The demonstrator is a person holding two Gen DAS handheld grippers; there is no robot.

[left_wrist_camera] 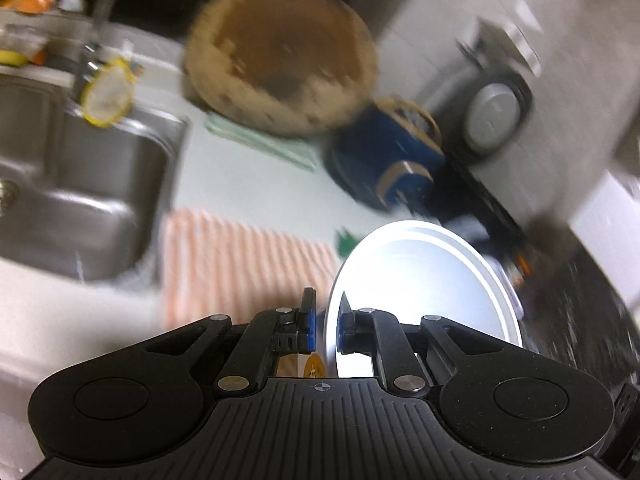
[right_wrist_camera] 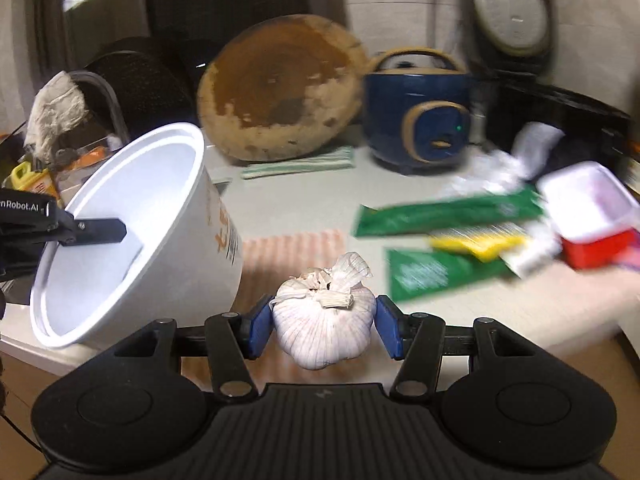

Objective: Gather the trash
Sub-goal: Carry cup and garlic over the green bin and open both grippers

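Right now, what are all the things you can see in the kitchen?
Paper bowl: one, white, tipped, rim pinched by the left gripper.
Garlic: one, white, between the right gripper's fingers.
Chopping board: one, round, brown, leaning at the back of the counter.
Rice cooker: one, dark blue, right of the board.
Wrappers: two green, one yellow, lying on the counter at right.
Tub: one, red and white, far right.
Striped cloth: one, orange and white, flat beside the sink.
Sink: one, steel, left.
Left gripper: one, black, shut on the bowl's rim.
Right gripper: one, black with blue fingers, holding the garlic.
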